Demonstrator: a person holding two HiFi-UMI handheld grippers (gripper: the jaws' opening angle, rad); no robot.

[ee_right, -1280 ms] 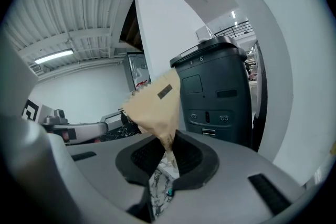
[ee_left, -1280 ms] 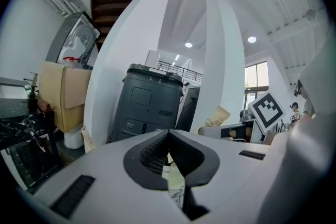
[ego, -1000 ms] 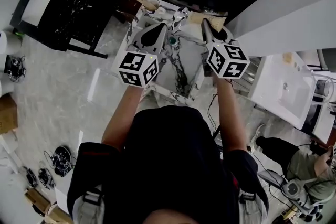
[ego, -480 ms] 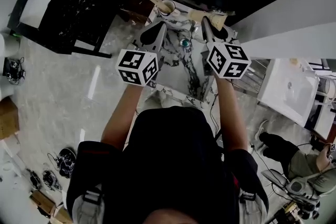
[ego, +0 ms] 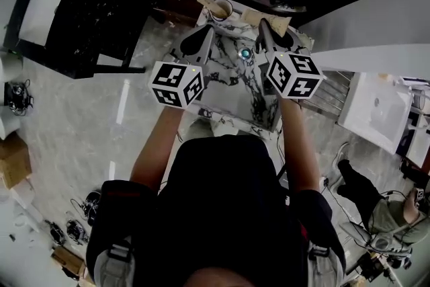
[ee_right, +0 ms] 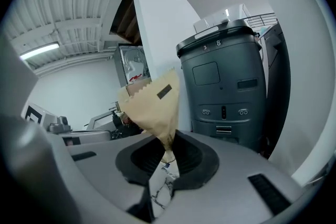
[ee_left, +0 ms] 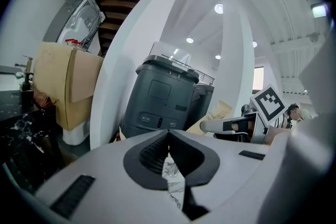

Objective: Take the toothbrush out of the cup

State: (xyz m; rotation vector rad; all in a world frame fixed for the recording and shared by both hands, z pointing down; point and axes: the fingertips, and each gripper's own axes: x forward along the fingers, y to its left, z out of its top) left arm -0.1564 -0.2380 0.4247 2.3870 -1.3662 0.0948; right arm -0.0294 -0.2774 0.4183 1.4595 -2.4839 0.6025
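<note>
A white cup [ego: 220, 9] stands at the far end of a small marble-topped table [ego: 228, 87]. A tan stick-like piece juts from the cup's left side; whether it is the toothbrush I cannot tell. My left gripper [ego: 208, 32] [ee_left: 168, 136] hovers over the table just short of the cup, its jaws shut with nothing between them. To the right of the cup, my right gripper [ego: 263, 25] [ee_right: 167, 152] is shut on the bottom corner of a tan paper packet [ego: 255, 18] [ee_right: 152, 105]. A small teal round thing [ego: 246, 54] lies on the table between the two grippers.
A dark grey machine [ee_left: 165, 97] [ee_right: 226, 86] stands beyond the table beside a white column [ee_left: 118, 76]. A cardboard box [ee_left: 63, 86] is at the left, a black table [ego: 80, 17] further left, a white basin [ego: 376, 111] at the right. A person [ego: 390, 212] sits at lower right.
The table, the cup and the teal thing have slid right and lower in the head view as I moved. Both grippers now reach further over the tabletop, toward the cup. Their jaws look unchanged.
</note>
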